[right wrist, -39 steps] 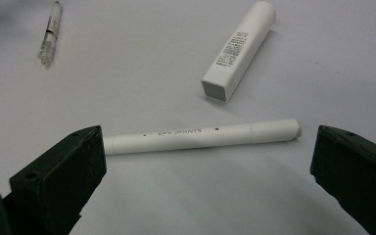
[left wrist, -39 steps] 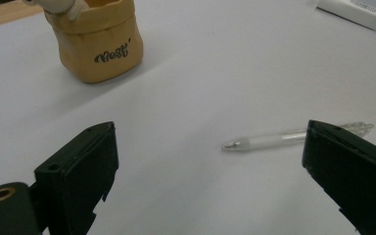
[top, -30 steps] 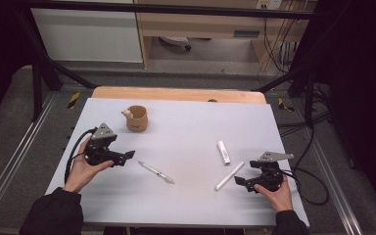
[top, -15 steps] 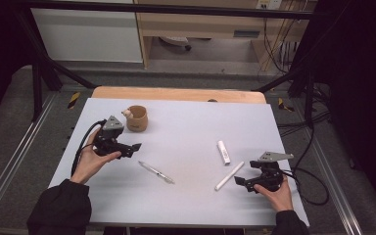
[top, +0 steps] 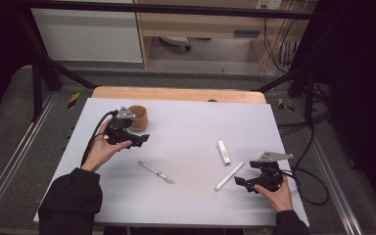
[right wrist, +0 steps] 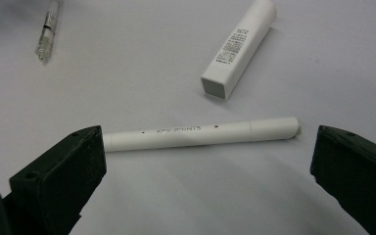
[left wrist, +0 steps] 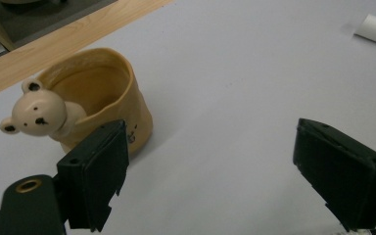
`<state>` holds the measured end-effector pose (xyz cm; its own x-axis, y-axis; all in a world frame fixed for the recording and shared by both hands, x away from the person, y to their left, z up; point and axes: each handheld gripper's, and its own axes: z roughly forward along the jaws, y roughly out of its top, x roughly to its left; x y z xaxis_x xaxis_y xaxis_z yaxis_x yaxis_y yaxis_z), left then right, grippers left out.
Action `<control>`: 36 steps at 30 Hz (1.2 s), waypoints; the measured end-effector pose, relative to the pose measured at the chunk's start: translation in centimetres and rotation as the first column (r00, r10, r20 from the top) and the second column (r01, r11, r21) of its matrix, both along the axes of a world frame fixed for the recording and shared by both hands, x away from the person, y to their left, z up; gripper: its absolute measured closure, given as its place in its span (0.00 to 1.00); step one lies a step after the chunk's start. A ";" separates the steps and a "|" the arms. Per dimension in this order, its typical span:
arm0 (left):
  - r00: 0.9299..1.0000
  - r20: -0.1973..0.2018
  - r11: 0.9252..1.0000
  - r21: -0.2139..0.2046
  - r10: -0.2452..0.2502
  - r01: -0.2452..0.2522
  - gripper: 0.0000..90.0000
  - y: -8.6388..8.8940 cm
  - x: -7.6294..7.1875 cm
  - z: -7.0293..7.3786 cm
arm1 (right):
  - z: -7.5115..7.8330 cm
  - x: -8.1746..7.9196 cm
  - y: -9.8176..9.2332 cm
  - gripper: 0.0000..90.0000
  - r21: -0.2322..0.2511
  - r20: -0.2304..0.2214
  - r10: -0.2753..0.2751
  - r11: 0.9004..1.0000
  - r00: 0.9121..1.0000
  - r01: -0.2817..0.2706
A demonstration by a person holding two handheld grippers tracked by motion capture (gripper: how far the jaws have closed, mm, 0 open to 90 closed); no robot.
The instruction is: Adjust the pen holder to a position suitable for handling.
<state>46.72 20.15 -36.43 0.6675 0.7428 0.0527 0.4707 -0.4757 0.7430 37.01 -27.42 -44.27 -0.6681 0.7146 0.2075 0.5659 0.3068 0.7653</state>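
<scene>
— Where's the left gripper (top: 143, 139) right now?

— Up at the far left of the table (top: 186, 122), in the person's left hand (top: 100, 149), just beside the tan bear cup (top: 138, 118). In the left gripper view that cup (left wrist: 100, 105) stands upright just past one jaw, with a little cream bear head (left wrist: 34, 112) peeking over its rim, and the wooden edge of the table (left wrist: 78, 36) runs behind it.

— Is it holding the cup?

— No. The jaws stand well apart, though they have just been closing a little, and there is only bare white tabletop between them. The cup sits outside the gap, off to one side.

— And the other one?

— The right gripper (top: 240, 182) rests at the near right, in the right hand (top: 274, 196). Its jaws are spread wide too, gripping nothing. Just ahead of them a white pen (right wrist: 200, 133) lies flat on the table, crosswise to the jaws, with small print on its barrel.

— Anything else on the table?

— A short white square-ended tube (right wrist: 240, 46) lies a bit beyond the pen, apart from it. From above, the tube (top: 223, 152) and the pen (top: 229, 176) lie near each other right of centre. A clear slim pen (top: 155, 172) lies near the middle of the table, between the two grippers and well apart from both.
</scene>
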 end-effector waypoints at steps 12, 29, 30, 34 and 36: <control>1.000 0.012 0.999 0.036 0.021 -0.021 0.23 -1.1 2.2 0.2 | -0.1 0.0 0.0 0.01 -0.006 0.001 0.003 1.000 1.000 -0.003; 0.997 0.037 0.993 0.096 0.062 -0.065 0.47 -1.8 5.0 -0.9 | -0.1 0.0 0.1 0.01 -0.009 0.003 0.005 1.000 1.000 -0.005; 0.997 0.038 0.992 0.104 0.062 -0.066 0.49 -1.8 5.2 -1.0 | -0.1 0.0 0.1 0.01 -0.009 0.003 0.006 1.000 1.000 -0.005; 0.997 0.045 0.990 0.130 0.057 -0.062 0.54 -2.0 5.7 -1.3 | -0.1 0.0 0.1 0.01 -0.009 0.002 0.007 1.000 1.000 -0.007; 0.998 0.045 0.989 0.137 0.054 -0.060 0.57 -2.1 6.0 -1.4 | -0.1 0.0 0.1 0.01 -0.009 0.003 0.006 1.000 1.000 -0.006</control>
